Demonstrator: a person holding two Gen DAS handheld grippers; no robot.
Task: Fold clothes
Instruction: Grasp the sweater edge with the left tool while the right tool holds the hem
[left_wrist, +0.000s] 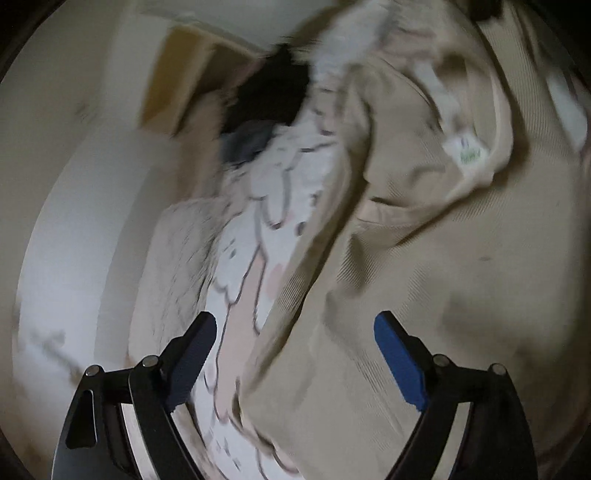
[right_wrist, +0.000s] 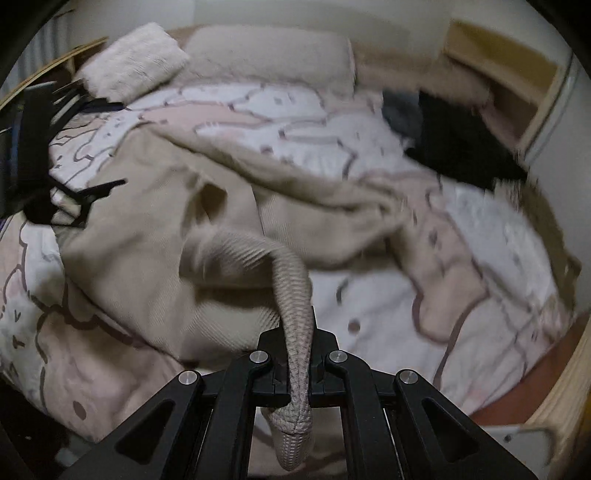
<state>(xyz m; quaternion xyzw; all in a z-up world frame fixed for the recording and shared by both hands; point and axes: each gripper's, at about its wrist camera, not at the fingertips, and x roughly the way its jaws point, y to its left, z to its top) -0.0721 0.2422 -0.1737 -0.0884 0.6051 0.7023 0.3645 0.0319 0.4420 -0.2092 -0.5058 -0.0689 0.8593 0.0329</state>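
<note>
A beige ribbed garment (right_wrist: 147, 236) lies crumpled on the bed's pink and white patterned cover (right_wrist: 388, 314). My right gripper (right_wrist: 295, 354) is shut on the garment's ribbed cuff (right_wrist: 291, 295), which hangs through the jaws. In the left wrist view the same beige garment (left_wrist: 424, 277) fills the right half, with a white neck label (left_wrist: 463, 147). My left gripper (left_wrist: 295, 328) is open, its blue pads (left_wrist: 400, 362) spread wide just above the garment's edge. The left gripper also shows in the right wrist view (right_wrist: 48, 158) at the far left.
A black garment (right_wrist: 461, 147) and a grey one (right_wrist: 400, 110) lie at the bed's far right. A fluffy white pillow (right_wrist: 133, 59) and a beige pillow (right_wrist: 269, 55) sit at the head. A wooden shelf (right_wrist: 517, 74) stands by the wall.
</note>
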